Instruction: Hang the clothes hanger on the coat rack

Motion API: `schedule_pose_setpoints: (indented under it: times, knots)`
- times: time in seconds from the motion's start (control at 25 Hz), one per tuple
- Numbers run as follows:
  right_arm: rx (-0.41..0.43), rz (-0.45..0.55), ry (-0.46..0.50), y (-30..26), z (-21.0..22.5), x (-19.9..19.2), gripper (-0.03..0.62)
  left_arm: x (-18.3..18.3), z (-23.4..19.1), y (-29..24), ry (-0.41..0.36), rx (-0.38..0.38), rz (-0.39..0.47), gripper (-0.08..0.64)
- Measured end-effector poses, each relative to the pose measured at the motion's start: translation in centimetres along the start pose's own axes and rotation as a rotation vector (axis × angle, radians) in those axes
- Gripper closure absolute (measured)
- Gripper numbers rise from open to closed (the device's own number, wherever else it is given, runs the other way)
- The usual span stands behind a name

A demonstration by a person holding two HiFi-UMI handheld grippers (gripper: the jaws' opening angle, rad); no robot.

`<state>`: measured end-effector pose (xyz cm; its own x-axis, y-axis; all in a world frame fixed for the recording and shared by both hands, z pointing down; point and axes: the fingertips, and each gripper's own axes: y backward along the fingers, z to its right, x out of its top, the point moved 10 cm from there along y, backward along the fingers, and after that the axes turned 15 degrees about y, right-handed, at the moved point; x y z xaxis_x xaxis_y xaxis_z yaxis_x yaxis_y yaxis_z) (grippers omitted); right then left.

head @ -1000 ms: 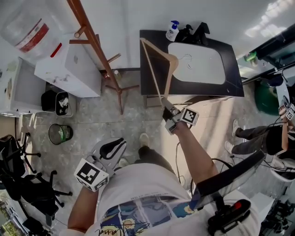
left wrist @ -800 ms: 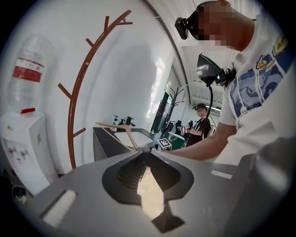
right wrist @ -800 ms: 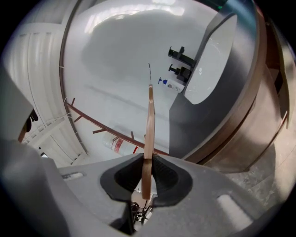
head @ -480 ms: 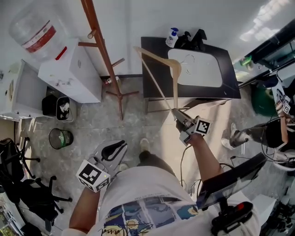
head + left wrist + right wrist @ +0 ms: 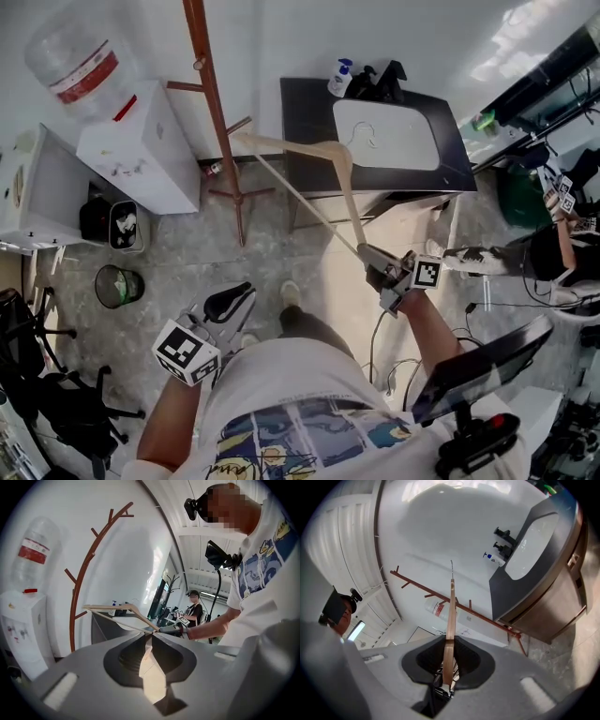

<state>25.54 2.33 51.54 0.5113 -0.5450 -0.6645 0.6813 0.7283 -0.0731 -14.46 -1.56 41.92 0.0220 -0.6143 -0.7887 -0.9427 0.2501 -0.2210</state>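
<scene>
Grey speckled floor point(image 5: 187, 253) lying below, white wall behind. Looking down on a brown coat rack point(image 5: 211, 103) by the wall, between a water dispenser point(image 5: 131, 141) and a dark sink cabinet point(image 5: 309, 122). Gripping the wooden clothes hanger point(image 5: 291, 145) with the right gripper point(image 5: 367, 253), jaws pressing on one end of it. Holding the hanger in the air, off the front left corner of the cabinet, its far tip near a lower branch of the rack. Holding the left gripper point(image 5: 230, 305) low over the floor, jaws together and empty.
</scene>
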Motion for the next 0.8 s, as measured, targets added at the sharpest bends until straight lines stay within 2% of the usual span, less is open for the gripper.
schedule_pose_setpoints:
  times: [0.2, 0.4, 0.56, 0.8]
  knots:
    - [0.092, -0.030, -0.039, -1.7, -3.4, -2.1, 0.543, -0.6, 0.4, 1.6, -0.004, -0.018, 0.001, 0.529]
    - [0.174, -0.090, -0.042, -4.6, -5.8, -2.9, 0.543, -1.2, 0.5, 4.1, 0.015, 0.008, 0.022, 0.528]
    - [0.229, -0.145, -0.003, -7.9, -7.2, -1.8, 0.543, -2.0, -0.1, 6.3, 0.028, 0.042, 0.053, 0.528]
    - [0.341, -0.175, 0.015, -12.9, -9.3, 1.6, 0.543, -1.9, -1.0, 8.3, 0.055, 0.099, 0.114, 0.528]
